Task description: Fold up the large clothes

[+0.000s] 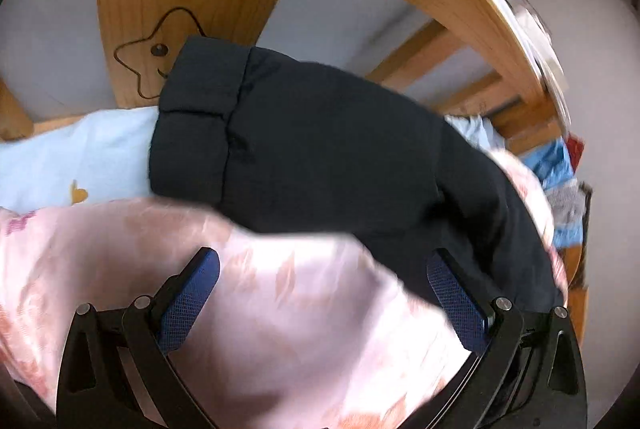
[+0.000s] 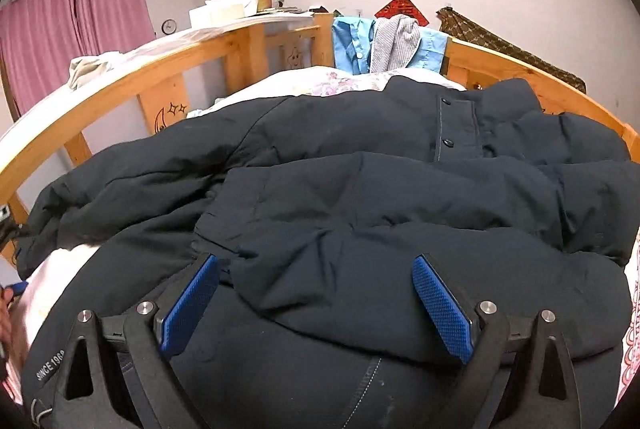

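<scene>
Large dark navy padded jacket [image 2: 360,189] lying spread across pink floral quilt [image 1: 260,309] on wooden-railed bunk bed [image 2: 120,85], front up, snap placket showing; one sleeve [image 2: 400,249] lying folded across body, likely first fold. Right gripper [image 2: 316,305] hovering over folded sleeve, blue-padded fingers [image 2: 440,309] spread wide, gripping nothing. Left gripper [image 1: 320,309] hanging over quilt, fingers [image 1: 188,305] likewise released and empty, facing other sleeve's cuff [image 1: 200,117] near bed rail, probably lining up for next fold inward.
</scene>
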{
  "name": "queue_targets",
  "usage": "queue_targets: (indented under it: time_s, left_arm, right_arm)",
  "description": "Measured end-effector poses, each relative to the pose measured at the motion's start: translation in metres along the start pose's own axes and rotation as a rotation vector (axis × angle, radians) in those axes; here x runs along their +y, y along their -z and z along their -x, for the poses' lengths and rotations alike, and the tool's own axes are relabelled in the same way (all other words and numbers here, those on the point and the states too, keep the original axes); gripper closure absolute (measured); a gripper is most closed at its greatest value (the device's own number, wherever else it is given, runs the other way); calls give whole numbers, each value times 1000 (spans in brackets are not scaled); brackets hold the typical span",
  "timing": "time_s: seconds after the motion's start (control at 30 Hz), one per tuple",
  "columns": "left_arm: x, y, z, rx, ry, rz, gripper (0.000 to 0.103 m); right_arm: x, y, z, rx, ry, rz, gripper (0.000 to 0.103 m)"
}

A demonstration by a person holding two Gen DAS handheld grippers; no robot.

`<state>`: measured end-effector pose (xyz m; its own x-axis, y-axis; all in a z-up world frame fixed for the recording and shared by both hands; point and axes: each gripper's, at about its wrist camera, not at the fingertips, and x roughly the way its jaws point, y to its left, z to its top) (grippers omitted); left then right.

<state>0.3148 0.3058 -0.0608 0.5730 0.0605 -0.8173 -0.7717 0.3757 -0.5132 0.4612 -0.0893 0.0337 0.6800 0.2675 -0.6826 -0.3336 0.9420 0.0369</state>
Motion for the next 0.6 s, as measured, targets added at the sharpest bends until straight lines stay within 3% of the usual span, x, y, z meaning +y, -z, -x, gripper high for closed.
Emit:
queue_targets:
  time_s: [0.17,0.3,0.4,0.5,0.6]
  left_arm:
    - [13,-14,-16,-11,21,183,5]
    - [23,-16,-22,-37,44,240,53]
    - [12,-20,-30,-53,80,238,82]
    - [3,-17,-23,-96,71,180,97]
    - [-18,-13,-5,-174,36,64,100]
  right_arm:
    - [-10,4,-6,29,26,-24,5]
    - [-17,7,-6,35,43,-34,5]
    - [-19,10,-5,35,47,-21,5]
    - [-21,12,-5,30,53,-9,6]
    - [-25,12,-4,25,52,-15,5]
